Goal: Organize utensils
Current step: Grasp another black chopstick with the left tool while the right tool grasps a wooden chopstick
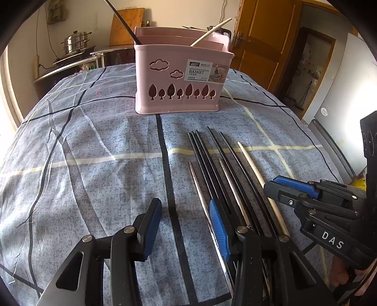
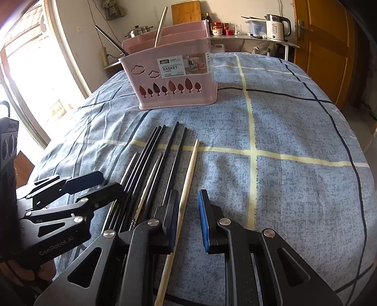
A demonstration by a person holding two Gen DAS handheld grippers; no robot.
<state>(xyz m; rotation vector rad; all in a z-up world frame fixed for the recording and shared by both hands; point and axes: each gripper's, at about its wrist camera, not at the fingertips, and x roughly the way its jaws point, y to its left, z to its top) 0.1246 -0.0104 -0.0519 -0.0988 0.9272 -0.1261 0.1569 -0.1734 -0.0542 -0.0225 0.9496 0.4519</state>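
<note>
A pink chopsticks basket stands upright on the blue checked cloth; it also shows in the right wrist view. It holds one black chopstick and one pale wooden chopstick. Several black chopsticks, two metal ones and one pale wooden chopstick lie side by side on the cloth. My left gripper is open and empty, low over the cloth just left of the row. My right gripper is open, its jaws either side of the wooden chopstick.
The cloth-covered table drops off at both sides. A steel pot, a cutting board, a kettle and jars stand on counters behind. A wooden door is at the right.
</note>
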